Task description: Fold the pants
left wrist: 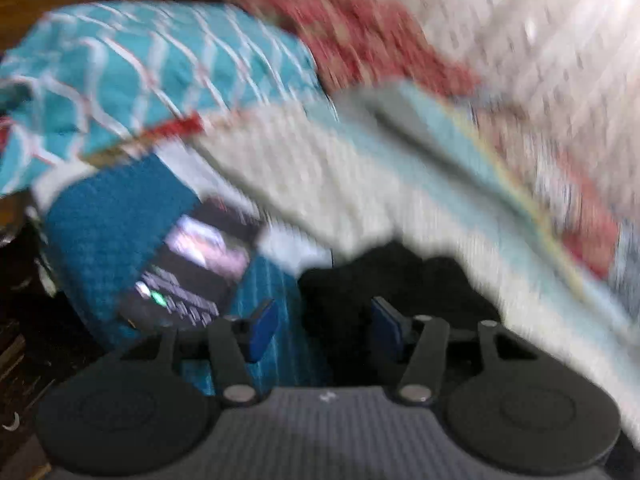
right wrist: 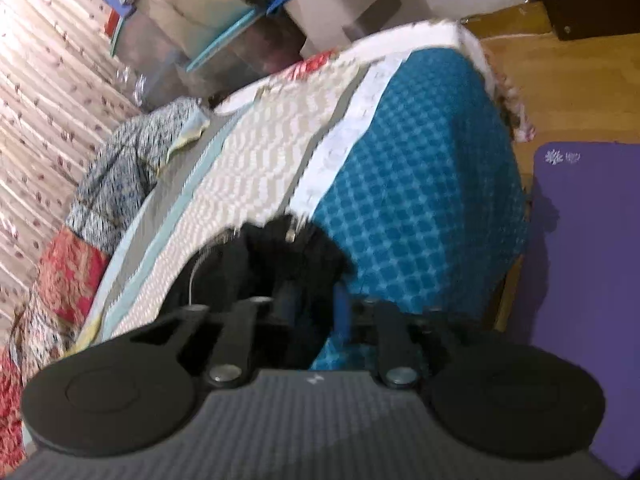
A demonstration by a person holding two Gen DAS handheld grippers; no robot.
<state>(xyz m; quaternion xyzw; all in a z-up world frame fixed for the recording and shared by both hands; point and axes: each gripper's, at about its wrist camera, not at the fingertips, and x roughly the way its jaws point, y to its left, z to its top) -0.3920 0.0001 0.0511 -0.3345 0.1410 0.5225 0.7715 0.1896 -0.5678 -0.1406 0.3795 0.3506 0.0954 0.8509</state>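
The black pants (left wrist: 384, 276) lie bunched on the patterned bed cover (left wrist: 304, 168), just ahead of my left gripper (left wrist: 326, 324). Its blue pads stand apart with nothing between them; the right pad is next to the black cloth. This view is blurred by motion. In the right wrist view my right gripper (right wrist: 316, 300) has its blue pads close together around a fold of the black pants (right wrist: 280, 252), which rise in a bunch from the fingers. A pale drawstring (right wrist: 194, 276) hangs at the left.
A teal patterned pillow (left wrist: 140, 72) and red quilt (left wrist: 352, 36) lie beyond the left gripper; a laptop (left wrist: 188, 276) sits at the bed edge. Boxes (right wrist: 248, 12), a grey garment (right wrist: 128, 172), a purple mat (right wrist: 588, 280) and wood floor show in the right view.
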